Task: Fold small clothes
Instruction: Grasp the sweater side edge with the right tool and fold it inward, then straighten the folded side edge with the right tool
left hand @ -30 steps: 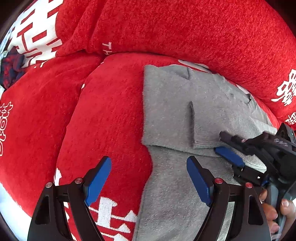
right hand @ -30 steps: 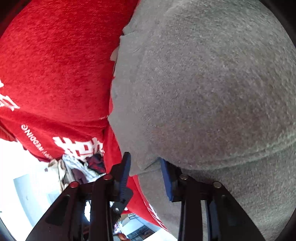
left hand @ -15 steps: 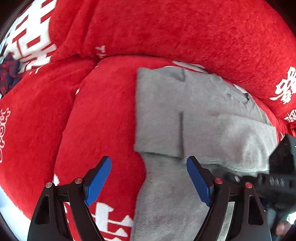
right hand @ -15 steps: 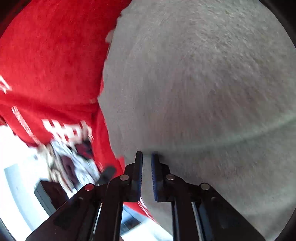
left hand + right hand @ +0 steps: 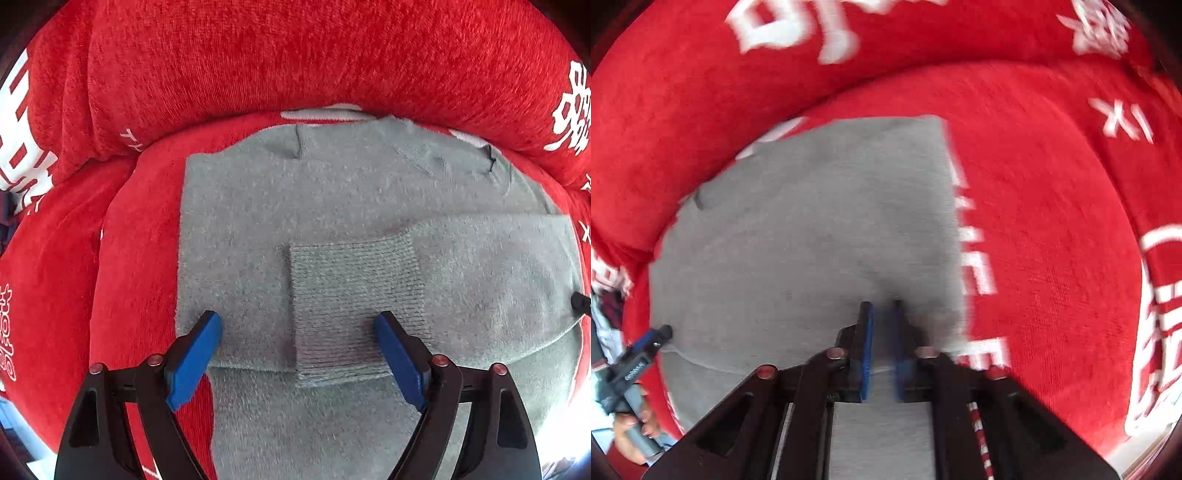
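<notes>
A: How far along is the fold?

B: The grey sweater [image 5: 369,206] lies flat on the red blanket [image 5: 258,66], its collar end towards the raised back edge of that blanket. Both sleeves look folded in across the body; the ribbed cuff [image 5: 354,295] of one lies on top near the middle. So I'd say the sleeve step is done.

A: And the hem end?

B: Not yet brought up, as far as I can see. The lower body runs towards the near edge, unfolded. I'd judge half the job is left.

A: The grippers?

B: The left gripper [image 5: 299,354] points down over the cuff with its jaws wide apart, nothing pinched. The right gripper [image 5: 881,332] is over the sweater's side nearest the blanket's printed lettering; its jaws have just been closing, now together, no cloth visibly between them.
</notes>
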Demonstrator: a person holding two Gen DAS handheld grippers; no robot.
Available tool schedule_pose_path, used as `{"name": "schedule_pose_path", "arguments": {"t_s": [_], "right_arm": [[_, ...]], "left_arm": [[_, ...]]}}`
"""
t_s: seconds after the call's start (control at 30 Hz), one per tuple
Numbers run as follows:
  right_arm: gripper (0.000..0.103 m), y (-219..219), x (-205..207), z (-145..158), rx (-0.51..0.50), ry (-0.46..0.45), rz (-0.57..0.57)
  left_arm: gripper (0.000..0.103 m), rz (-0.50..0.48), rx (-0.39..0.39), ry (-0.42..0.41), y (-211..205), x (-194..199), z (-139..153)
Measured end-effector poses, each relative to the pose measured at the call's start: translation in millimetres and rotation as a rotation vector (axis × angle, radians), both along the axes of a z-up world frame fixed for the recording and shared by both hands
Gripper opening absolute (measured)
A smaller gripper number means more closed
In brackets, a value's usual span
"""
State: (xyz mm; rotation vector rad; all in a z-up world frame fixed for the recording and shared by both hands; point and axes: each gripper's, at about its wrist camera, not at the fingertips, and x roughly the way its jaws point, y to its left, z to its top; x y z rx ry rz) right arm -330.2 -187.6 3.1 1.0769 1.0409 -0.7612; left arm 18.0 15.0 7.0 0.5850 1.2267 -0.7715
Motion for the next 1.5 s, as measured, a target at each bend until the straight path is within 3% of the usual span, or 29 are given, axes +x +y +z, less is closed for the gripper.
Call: {"name": "schedule_pose_path", "arguments": {"t_s": [0.2,0.4,0.43,0.47,0.53,0.7,0.73,0.77,0.93,1.13,1.3,1.4,1.5], "right_arm": [[0.000,11.6,-10.0,9.8,-0.038,0.042,0.019],[0.006,1.6,-24.5,30.4,-0.055,0.010,-0.031],[0.014,-3.1,-26.3,33.9,-0.070,0.004,-0.040],[0.030,-11.0,-28.4,34.9,-0.080,0.009,-0.053],[0.041,-26.7,-28.0,30.0,-0.078,0.027,-0.085],[0.041,-64.0,-27.0,-7.9,0.061,-0.029,-0.163],[0.032,-66.8,-26.1,-6.4,0.048,-0.051,-0.165],[0.006,-67.6,-23.0,-5.6,0.053,-0.063,-0.146],[0.007,-65.3,-11.1,-6.1,-0.002,0.050,-0.025],[0.009,-62.9,-27.4,-2.1,-0.010,0.051,-0.114],[0.014,-49.4,-40.4,18.0,-0.029,0.088,-0.098],[0.021,-32.3,-40.0,29.3,-0.020,0.083,-0.063],[0.038,-12.8,-41.4,39.0,0.000,0.063,-0.044]], "left_arm": [[0.087,-0.014,0.048,-0.031,5.5,2.1,7.1],[0.087,0.021,0.049,-0.024,20.5,6.9,21.7],[0.087,0.027,0.040,-0.020,20.2,9.0,22.9],[0.087,0.031,0.034,-0.016,19.4,10.4,23.6],[0.087,0.041,0.033,-0.020,12.0,13.8,23.0],[0.087,0.056,0.032,-0.017,-6.0,13.5,15.9],[0.087,0.056,0.034,-0.017,-7.6,12.7,15.6],[0.087,0.052,0.033,-0.019,-8.8,12.2,16.1],[0.087,0.033,0.088,-0.057,-10.7,8.7,7.8],[0.087,0.057,0.092,-0.042,-1.9,12.5,7.1],[0.087,0.047,0.095,-0.029,3.0,5.7,17.3],[0.087,0.044,0.095,-0.016,5.8,-2.4,26.4],[0.087,0.035,0.091,0.003,9.0,-12.1,35.8]]}}
